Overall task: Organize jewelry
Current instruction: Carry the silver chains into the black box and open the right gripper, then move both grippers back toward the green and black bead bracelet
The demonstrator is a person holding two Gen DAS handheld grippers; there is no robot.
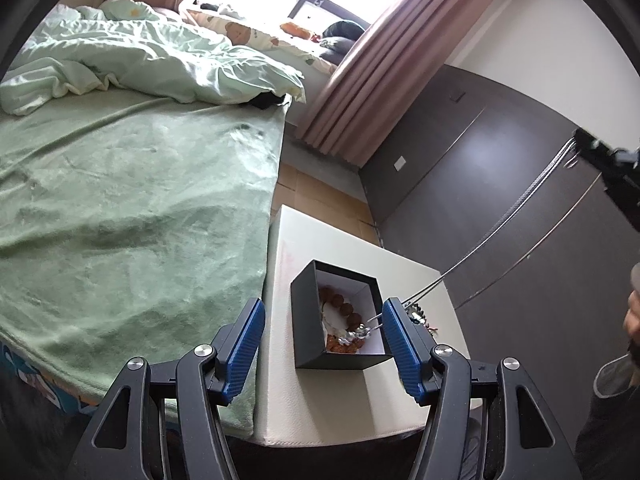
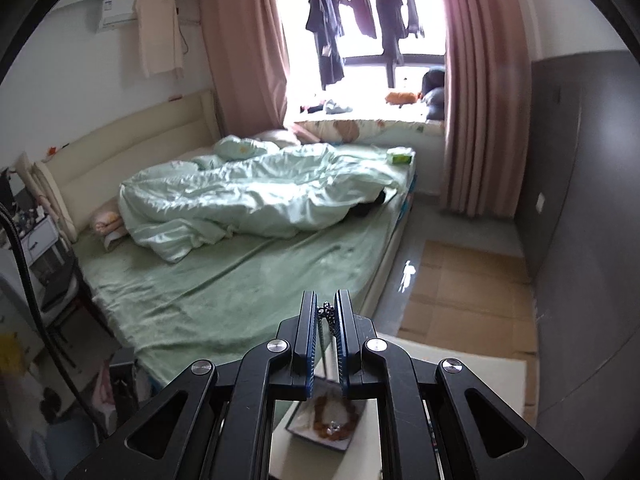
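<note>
Bedroom light falls on a pale table [image 1: 400,400] beside the green bed [image 1: 140,200]. Our right gripper [image 2: 329,320] has its fingers pressed together on a thin silver chain [image 2: 326,312], pinched near the top; our left gripper [image 1: 324,344] has its fingers spread wide, holding nothing, one on each side of a black box [image 1: 308,320].

From the pinch, the chain runs down in a long, taut line [image 1: 500,224] to the box, where its pendant end [image 1: 356,334] rests on a brown bead bracelet [image 1: 344,308] already inside. More jewelry [image 1: 420,318] lies on the table just beside the box.

We judge the chain light, limp and slippery, likely to swing, tangle or snag on the box wall; a pinch on a short doubled length should hold better than on a single strand.

Only the left view shows the whole hanging run and the open box's white lining. Only the right view shows the grip itself, with the box [image 2: 328,424] blurred far below.
</note>
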